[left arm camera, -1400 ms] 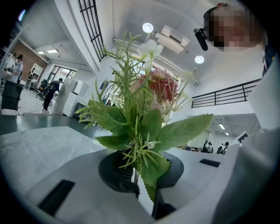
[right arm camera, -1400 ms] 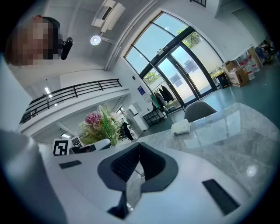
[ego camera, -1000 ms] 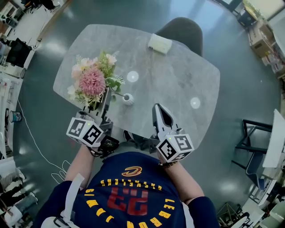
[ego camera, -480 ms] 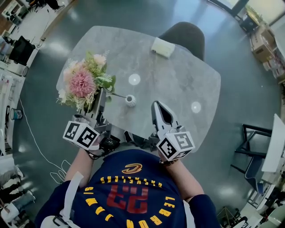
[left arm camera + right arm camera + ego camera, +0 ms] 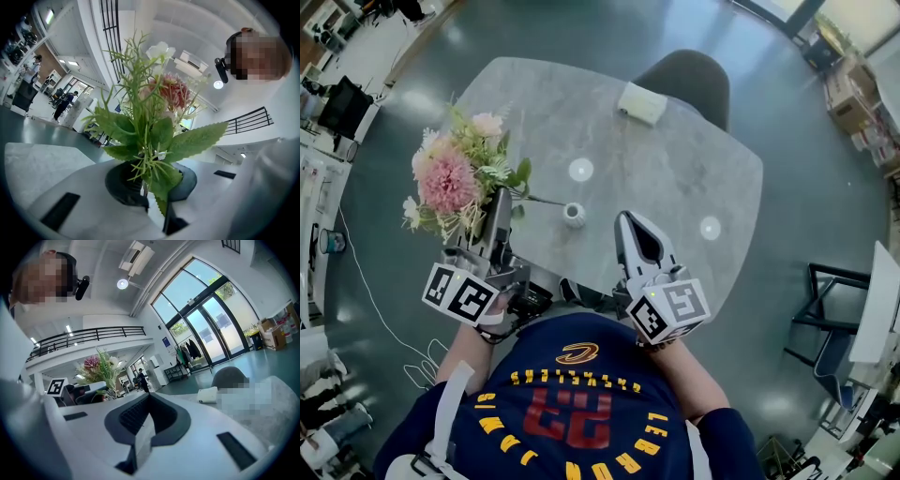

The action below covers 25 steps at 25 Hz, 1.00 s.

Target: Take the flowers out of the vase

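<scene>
The left claw [image 5: 499, 197], clamped on the flowers [image 5: 450, 180], swings them further left and up, well clear of the small white vase [image 5: 573, 215] on the desk [image 5: 675, 131], while the right claw [image 5: 624, 221], jaws together and empty, barely shifts near the vase.

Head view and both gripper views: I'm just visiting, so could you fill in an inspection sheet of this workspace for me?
Surface: grey stone-look table.
Job's things: flowers held up left of the small white vase; whether the stems are clear of it, cannot tell.
Clutter: white box near the table's far edge.
Grippers: left gripper shut on the flower stems; right gripper shut, empty.
Cables: white cable on the floor, left.
Surroundings: dark chair, glossy floor.
</scene>
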Each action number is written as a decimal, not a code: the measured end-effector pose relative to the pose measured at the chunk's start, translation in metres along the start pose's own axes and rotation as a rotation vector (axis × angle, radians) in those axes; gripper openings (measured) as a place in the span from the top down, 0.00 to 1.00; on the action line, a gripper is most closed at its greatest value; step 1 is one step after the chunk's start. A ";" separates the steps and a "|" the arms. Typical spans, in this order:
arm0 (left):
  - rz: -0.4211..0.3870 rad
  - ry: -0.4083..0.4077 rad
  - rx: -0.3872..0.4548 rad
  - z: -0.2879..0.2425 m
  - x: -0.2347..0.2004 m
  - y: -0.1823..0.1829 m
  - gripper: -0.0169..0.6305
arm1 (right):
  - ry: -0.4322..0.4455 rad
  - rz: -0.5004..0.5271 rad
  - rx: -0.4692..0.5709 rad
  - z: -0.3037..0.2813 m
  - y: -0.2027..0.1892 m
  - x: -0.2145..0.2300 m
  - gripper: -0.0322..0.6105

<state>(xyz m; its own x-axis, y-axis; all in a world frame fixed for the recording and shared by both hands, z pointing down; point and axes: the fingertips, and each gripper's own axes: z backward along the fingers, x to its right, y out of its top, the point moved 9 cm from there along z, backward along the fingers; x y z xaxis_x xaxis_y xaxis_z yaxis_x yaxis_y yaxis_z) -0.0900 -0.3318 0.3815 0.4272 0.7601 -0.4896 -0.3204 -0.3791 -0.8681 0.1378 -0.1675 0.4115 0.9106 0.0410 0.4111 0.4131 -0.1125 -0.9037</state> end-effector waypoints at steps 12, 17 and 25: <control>0.041 0.020 -0.013 0.002 -0.007 -0.004 0.91 | 0.025 0.010 0.028 0.000 0.003 -0.006 0.94; 0.036 0.010 -0.021 0.002 -0.009 -0.004 0.91 | 0.040 0.029 0.019 -0.001 0.001 -0.011 0.94; 0.041 -0.007 -0.021 0.001 -0.008 -0.004 0.91 | 0.059 0.059 0.016 -0.001 0.000 -0.018 0.94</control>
<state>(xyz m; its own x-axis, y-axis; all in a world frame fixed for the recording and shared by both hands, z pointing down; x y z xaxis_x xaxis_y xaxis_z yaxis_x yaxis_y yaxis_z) -0.0935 -0.3358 0.3889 0.4080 0.7477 -0.5239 -0.3192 -0.4208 -0.8491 0.1211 -0.1689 0.4037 0.9315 -0.0241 0.3629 0.3591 -0.0972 -0.9282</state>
